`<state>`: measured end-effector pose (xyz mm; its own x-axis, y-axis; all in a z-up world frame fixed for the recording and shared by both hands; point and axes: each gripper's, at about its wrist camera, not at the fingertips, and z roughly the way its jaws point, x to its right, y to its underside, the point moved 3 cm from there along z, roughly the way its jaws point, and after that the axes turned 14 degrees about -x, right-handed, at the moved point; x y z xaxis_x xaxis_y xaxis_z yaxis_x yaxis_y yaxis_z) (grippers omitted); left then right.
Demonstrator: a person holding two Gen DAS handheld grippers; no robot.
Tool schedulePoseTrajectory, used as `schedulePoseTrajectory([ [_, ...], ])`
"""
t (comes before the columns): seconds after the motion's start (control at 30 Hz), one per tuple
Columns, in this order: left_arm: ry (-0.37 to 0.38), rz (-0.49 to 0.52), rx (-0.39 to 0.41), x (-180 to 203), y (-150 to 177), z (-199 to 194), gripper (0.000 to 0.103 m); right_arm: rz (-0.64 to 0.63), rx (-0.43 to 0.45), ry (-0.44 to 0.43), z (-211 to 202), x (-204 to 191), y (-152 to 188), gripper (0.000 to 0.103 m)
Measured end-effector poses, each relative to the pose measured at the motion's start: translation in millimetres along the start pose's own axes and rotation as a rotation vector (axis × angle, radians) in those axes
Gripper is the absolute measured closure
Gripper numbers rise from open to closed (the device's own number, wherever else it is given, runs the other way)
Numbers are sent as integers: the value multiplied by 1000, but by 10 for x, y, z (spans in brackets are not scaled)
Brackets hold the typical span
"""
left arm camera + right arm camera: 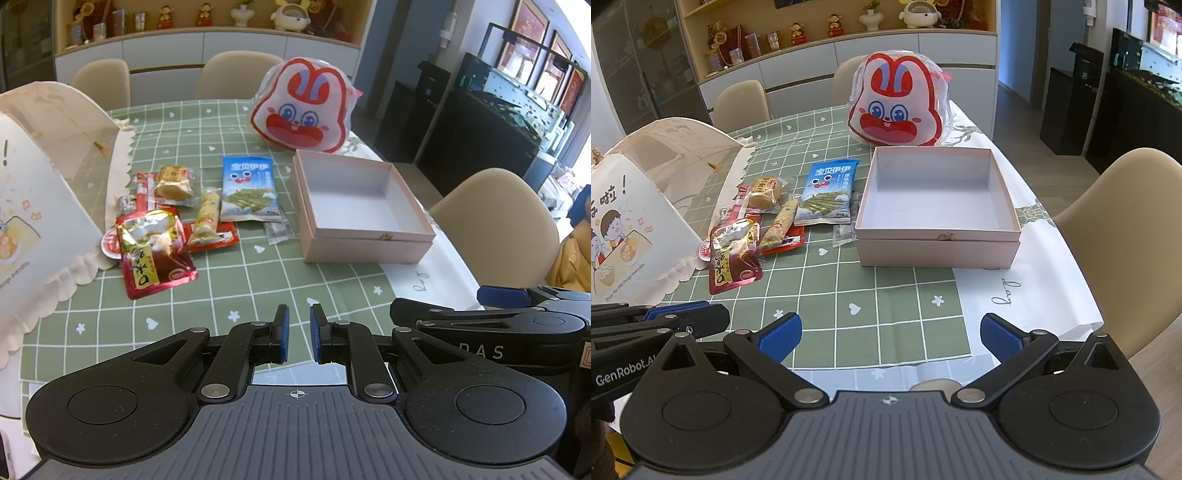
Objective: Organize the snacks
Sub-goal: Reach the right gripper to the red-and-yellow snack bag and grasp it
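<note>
Several snack packets lie in a loose pile on the green checked tablecloth: a blue packet (248,189) (828,194), a red and gold packet (153,251) (732,254), a yellow bar (207,216) (779,223) and a wrapped cake (173,184) (764,194). An empty pink box (356,206) (936,210) stands open to their right. My left gripper (299,334) hovers low over the near table, jaws nearly together, holding nothing. My right gripper (890,334) is wide open and empty, near the table's front edge.
A rabbit-face bag (301,107) (899,107) stands behind the box. A mesh food cover (48,177) (646,206) fills the left side. Beige chairs (495,225) (1119,221) surround the table. The right gripper's body (498,328) sits beside my left one.
</note>
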<state>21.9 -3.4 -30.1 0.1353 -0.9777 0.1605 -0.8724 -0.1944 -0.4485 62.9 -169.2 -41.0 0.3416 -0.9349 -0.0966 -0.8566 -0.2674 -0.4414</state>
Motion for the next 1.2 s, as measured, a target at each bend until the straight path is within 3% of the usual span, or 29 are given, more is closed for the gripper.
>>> schedulePoseTrajectory([
  [0.33,13,-41,-30,-114,-44,118,87,-3,15,9,54,21,-34,0],
  [0.43,48,-104,-22,-298,-54,227,87,-52,114,22,103,-5,-57,0],
  [0.5,66,-156,-10,-483,-55,339,86,-116,195,81,192,-64,-68,0],
  [0.53,62,-182,-13,-582,-47,400,86,-146,193,111,281,-94,-79,0],
  [0.6,49,-235,-13,-805,-4,511,85,-192,108,127,519,-132,-117,0],
  [0.8,25,-371,-48,-1408,106,710,85,-218,4,-19,994,-274,-62,0],
  [0.97,35,-503,-79,-1761,144,724,85,-341,22,-82,1125,-680,-170,0],
  [1.2,-20,-566,-58,-2116,258,646,85,-409,41,-193,1477,-1410,-608,0],
])
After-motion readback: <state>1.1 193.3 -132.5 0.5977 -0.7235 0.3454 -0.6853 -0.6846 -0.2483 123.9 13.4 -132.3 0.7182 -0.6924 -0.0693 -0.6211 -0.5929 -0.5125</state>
